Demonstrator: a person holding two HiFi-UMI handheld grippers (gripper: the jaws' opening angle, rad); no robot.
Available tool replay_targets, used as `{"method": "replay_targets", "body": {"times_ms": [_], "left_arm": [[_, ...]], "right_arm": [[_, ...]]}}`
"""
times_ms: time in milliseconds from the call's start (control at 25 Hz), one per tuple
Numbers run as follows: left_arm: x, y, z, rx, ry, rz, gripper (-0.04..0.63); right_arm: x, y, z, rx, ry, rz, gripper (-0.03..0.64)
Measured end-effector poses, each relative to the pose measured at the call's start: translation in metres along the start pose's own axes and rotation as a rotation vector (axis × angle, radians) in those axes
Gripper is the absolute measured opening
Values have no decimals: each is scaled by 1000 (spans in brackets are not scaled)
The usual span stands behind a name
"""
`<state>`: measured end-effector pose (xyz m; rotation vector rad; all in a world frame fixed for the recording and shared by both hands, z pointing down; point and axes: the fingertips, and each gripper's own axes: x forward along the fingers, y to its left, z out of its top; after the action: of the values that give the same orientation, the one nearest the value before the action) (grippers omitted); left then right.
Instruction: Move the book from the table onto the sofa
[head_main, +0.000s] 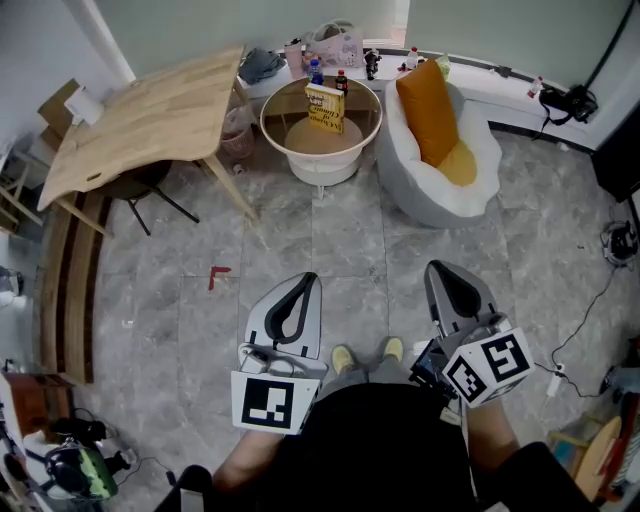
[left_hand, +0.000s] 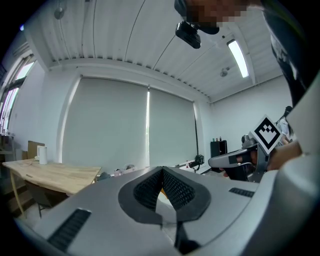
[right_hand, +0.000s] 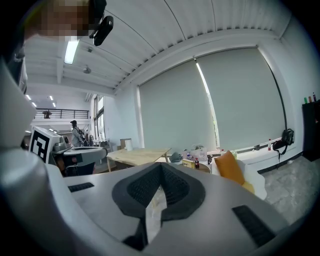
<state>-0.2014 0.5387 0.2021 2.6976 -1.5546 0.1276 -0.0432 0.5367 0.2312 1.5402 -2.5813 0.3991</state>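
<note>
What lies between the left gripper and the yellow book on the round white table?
Head view: only bare grey tiled floor up to the table.

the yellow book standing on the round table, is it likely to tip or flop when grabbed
The book stands upright on the round table, so a push high up would probably topple it. It looks thick and holds itself straight, so it is likely stiff rather than floppy, and perhaps somewhat heavy for its size.

One book (and two tongs)
</note>
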Motion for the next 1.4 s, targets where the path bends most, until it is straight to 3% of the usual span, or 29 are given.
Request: {"method": "replay_targets", "body": {"times_ms": [480,1400], "left_arm": [[-2,32,-3,-33,-3,16,8],[1,51,-6,-38,-8,20,8]], "right_arm": [[24,14,3,-1,21,-7,9],[41,22,3,-31,52,-10,9]]}}
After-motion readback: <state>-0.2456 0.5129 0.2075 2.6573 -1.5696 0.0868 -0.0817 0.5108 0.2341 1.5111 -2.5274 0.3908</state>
